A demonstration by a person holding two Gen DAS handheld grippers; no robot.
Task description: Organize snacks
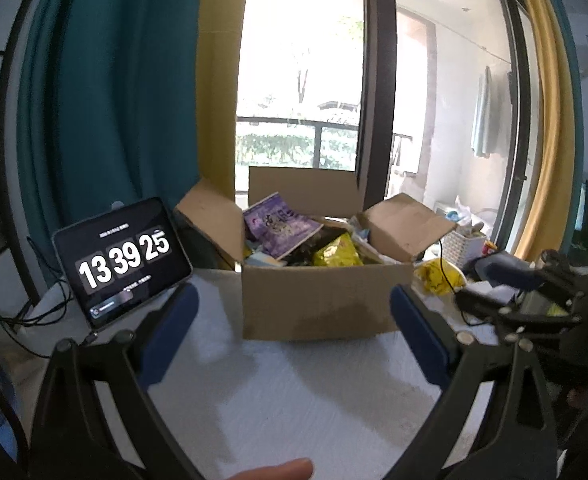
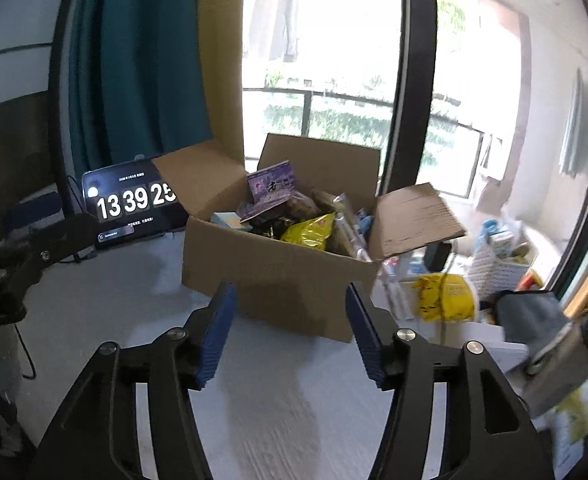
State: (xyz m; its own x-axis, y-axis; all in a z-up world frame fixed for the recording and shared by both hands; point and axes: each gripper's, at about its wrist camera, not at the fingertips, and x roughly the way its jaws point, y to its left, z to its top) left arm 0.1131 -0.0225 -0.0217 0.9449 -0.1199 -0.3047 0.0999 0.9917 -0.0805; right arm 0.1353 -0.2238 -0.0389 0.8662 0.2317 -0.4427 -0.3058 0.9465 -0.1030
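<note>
An open cardboard box [image 1: 317, 300] stands on the white table [image 1: 294, 400], also seen in the right wrist view [image 2: 286, 276]. It holds snack packs, among them a purple bag [image 1: 278, 226] [image 2: 272, 192] and a yellow bag [image 1: 337, 252] [image 2: 307, 234]. My left gripper [image 1: 294, 320] is open and empty, in front of the box. My right gripper [image 2: 290, 328] is open and empty, close to the box's front wall. The right gripper also shows at the right of the left wrist view [image 1: 533, 300].
A tablet [image 1: 122, 260] showing a clock leans left of the box, with cables beside it. Right of the box lie a yellow pack [image 2: 443, 296], a white basket [image 2: 493, 268] of items and a grey object [image 2: 533, 316]. A window and curtains stand behind.
</note>
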